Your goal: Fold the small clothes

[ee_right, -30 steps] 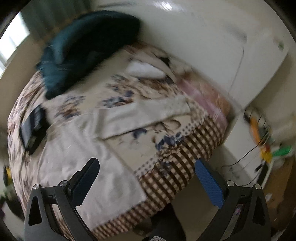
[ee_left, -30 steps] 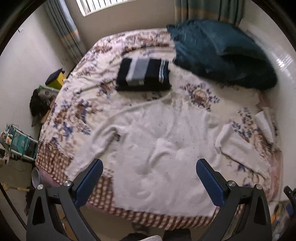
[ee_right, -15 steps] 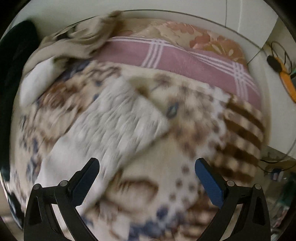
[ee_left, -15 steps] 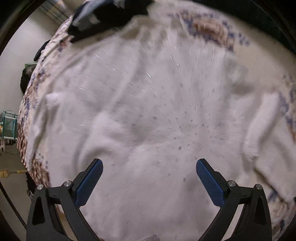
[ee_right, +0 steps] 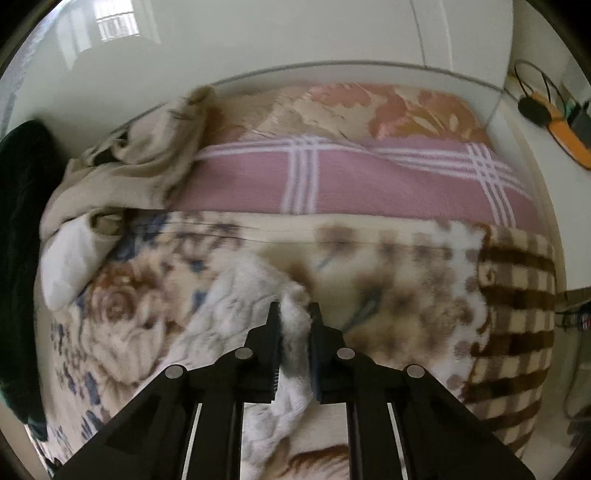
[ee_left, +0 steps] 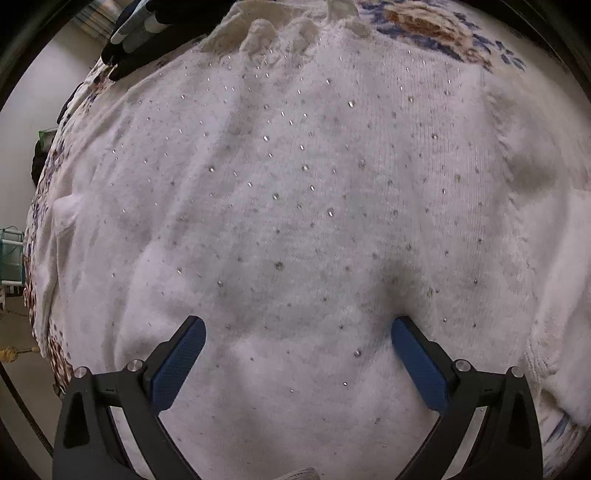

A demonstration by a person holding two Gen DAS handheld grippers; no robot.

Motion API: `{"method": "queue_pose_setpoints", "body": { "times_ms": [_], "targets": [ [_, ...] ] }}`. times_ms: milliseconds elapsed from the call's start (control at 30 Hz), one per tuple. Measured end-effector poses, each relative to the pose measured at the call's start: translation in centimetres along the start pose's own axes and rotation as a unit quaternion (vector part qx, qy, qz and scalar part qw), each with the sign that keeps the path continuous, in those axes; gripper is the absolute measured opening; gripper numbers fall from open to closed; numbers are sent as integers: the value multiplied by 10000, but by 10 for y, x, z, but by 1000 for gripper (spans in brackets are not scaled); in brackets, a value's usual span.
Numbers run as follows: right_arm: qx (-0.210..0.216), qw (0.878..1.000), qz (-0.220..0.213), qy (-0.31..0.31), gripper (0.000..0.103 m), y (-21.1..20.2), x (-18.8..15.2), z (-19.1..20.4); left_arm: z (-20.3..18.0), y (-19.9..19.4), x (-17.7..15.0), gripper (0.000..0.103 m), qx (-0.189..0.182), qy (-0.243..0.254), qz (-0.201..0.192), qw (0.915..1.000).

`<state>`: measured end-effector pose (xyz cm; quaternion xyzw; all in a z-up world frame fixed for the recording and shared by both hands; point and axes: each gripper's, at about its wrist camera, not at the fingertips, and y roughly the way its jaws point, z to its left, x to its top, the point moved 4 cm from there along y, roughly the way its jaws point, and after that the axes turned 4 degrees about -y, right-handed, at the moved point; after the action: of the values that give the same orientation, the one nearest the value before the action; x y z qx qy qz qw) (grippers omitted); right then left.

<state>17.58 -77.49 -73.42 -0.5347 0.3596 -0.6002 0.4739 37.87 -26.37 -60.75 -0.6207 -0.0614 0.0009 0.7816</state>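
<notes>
Bed blanket (ee_right: pixel 406 258); right tool (ee_right: pixel 294 314) pinches sweater sleeve (ee_right: pixel 291 339).

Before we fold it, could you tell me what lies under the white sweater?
The white sweater lies on a floral blanket, which shows at its edges. Whatever is beneath its middle is covered.

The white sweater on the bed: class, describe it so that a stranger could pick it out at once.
Find the bed's floral blanket. Spread flat on it lies the white sweater. Unlike the dark striped folded garment beyond its collar, it is fluffy white knit dotted with tiny sparkling stones.
</notes>
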Motion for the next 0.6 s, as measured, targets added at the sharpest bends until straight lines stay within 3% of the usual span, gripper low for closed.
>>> {"method": "queue_pose_setpoints", "body": {
  "times_ms": [200, 300, 400, 600],
  "targets": [
    [500, 9946, -182, -894, 12, -62, -21, 67, 26, -11, 18, 103, -55, -106, -147, 9998],
    [948, 9831, -120, -1562, 11, -108, -65, 119, 55, -15, 30, 103, -1, -265, -216, 9994],
    [1404, 9641, 65, -2254, 11, -145, -128, 175, 94, -16, 43, 103, 201, -448, -300, 9983],
    [2137, 9018, 877, -3653, 11, -177, -311, 285, 200, -3, 51, 103, 520, -971, -323, 9934]
  ]
}}
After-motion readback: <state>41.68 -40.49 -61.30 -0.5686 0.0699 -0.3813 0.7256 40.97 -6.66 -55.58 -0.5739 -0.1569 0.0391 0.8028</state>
